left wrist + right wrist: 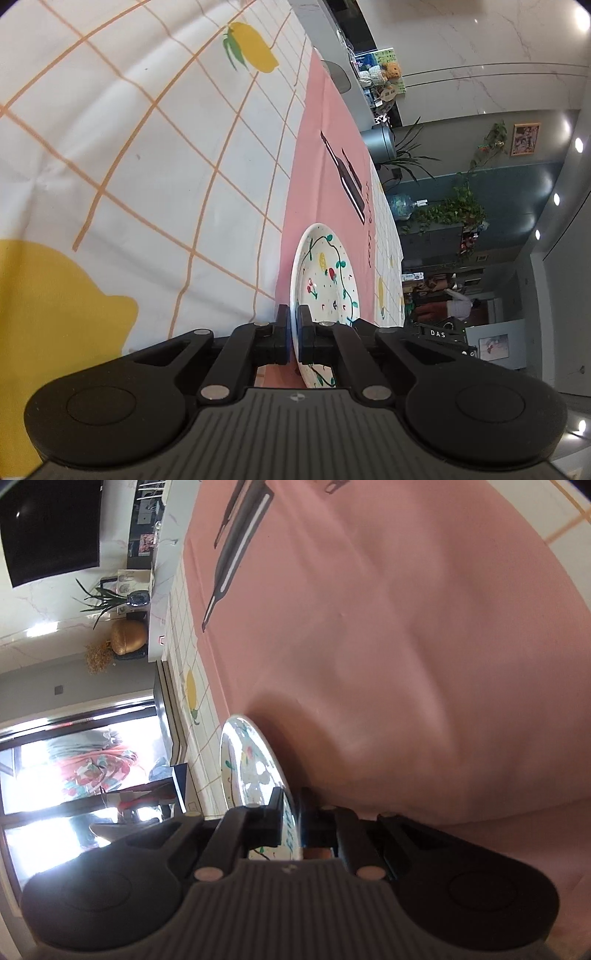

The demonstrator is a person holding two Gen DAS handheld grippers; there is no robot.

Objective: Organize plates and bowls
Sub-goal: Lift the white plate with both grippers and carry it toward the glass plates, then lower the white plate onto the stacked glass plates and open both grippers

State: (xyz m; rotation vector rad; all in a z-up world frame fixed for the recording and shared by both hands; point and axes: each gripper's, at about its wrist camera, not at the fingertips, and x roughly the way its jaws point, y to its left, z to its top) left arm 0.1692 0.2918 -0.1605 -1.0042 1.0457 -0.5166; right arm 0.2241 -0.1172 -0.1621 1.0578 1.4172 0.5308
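Tablecloth (147, 147) first: white with an orange grid and big yellow lemon prints, spread over the counter. Over it lies a pink mat (332, 147) printed with a dark knife-and-fork motif. Both wrist views are rolled sideways, so the counter fills one side of each picture and the room stands on the other. Potted plants and a framed picture show past the counter edge on my left view; a dark screen and a bright window on my right.

Plate (325, 273): white, glossy, shallow, hand-painted look. Green vine with leaves runs round the well, with red cherries, a yellow fruit and small dark specks scattered between. It sits over the pink mat; whether it rests on it or is just lifted I cannot tell.

Orientation: in my left view the plate shows as a narrow ellipse, long axis running away from me along the line of the fingers, painted face toward the room side. In my right view the plate (255, 760) is blurred and glare-washed, and its painted face again turns away from the mat.

My left hand-held gripper (293, 325) is pinched tight on the near rim, one pad each side. My right hand-held gripper (291, 812) is likewise clamped on the rim.
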